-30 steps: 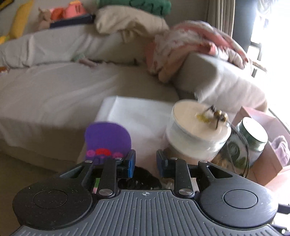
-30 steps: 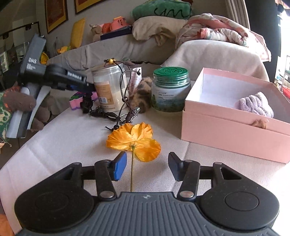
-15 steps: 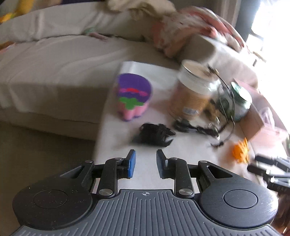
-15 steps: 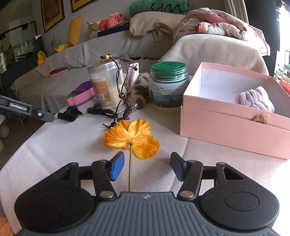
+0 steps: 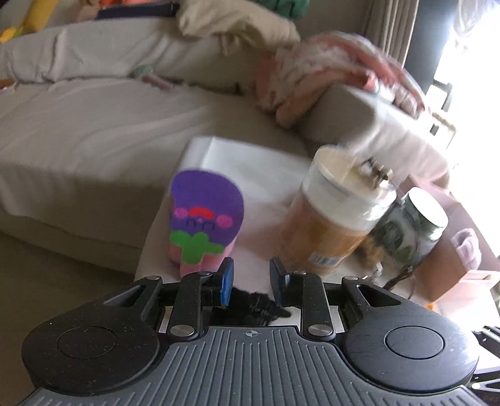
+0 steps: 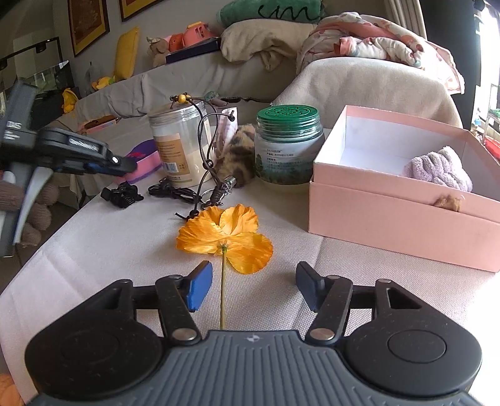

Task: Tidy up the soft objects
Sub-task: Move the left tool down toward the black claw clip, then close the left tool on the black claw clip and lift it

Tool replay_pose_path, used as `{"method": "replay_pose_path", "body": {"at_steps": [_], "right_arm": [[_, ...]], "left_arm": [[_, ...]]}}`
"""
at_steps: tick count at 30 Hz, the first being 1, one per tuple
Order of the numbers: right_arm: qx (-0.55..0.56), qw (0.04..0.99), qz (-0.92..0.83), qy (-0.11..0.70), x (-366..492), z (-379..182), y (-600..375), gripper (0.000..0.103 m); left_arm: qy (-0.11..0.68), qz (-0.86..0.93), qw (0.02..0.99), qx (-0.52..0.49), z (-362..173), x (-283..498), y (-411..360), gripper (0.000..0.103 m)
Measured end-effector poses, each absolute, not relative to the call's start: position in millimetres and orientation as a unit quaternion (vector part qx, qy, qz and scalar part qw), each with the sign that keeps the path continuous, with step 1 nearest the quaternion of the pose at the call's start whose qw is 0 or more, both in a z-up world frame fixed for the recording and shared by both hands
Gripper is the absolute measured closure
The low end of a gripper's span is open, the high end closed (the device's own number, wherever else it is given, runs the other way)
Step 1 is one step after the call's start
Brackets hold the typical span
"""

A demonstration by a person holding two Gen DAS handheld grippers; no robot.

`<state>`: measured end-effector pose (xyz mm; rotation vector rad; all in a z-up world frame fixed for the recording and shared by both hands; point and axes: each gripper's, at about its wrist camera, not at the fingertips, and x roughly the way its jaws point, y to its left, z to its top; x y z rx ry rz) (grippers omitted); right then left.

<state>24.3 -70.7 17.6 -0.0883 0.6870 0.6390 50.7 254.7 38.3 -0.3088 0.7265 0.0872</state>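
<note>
orange flower (image 6: pixel 225 237) ahead of right tool (image 6: pixel 253 287)

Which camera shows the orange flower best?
The right wrist view: the orange flower lies sharp on the table cloth, its stem running between the open pads of the right gripper. The left wrist view shows only an orange sliver at its right edge.

A home living room: a long grey sofa (image 6: pixel 187 84) heaped with cushions (image 6: pixel 268 12), a crumpled blanket (image 6: pixel 384 37) and soft toys (image 6: pixel 157 47) fills the background, framed pictures (image 6: pixel 87 25) hang on the wall, and a curtain (image 5: pixel 393 28) hangs beside a bright window
</note>
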Motion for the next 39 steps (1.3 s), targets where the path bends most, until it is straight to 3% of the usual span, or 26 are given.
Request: {"method": "replay_pose_path", "body": {"at_steps": [7, 13, 18, 22, 27, 32, 37, 39], "right_arm": [[-0.041, 0.89, 0.31, 0.331, 25, 17, -71, 0.042], [-0.04, 0.89, 0.31, 0.331, 25, 17, -71, 0.041], [-0.041, 0.89, 0.31, 0.331, 26, 17, -71, 0.041], [-0.041, 0.89, 0.31, 0.331, 26, 17, -71, 0.041], [-0.041, 0.89, 0.31, 0.331, 27, 17, -71, 0.04], [-0.041, 0.89, 0.31, 0.331, 27, 17, -71, 0.04], [-0.041, 0.891, 0.31, 0.331, 26, 17, -71, 0.04], [-0.041, 0.891, 0.31, 0.331, 26, 17, -71, 0.04]], "left_arm": [[0.359, 0.008, 0.899, -0.251, 26, 17, 262, 0.075], [0.353, -0.055, 0.892, -0.277, 37, -16, 249, 0.074], [0.316, -0.005, 0.93, -0.19, 56, -41, 239, 0.074], [0.294, 0.031, 0.938, -0.182, 63, -42, 250, 0.074], [0.331, 0.002, 0.931, -0.156, 53, -23, 246, 0.074], [0.369, -0.049, 0.926, -0.061, 39, -29, 214, 0.074], [0.376, -0.058, 0.925, 0.016, 34, -35, 191, 0.064], [0.383, -0.071, 0.92, 0.035, 31, -35, 183, 0.05]]}}
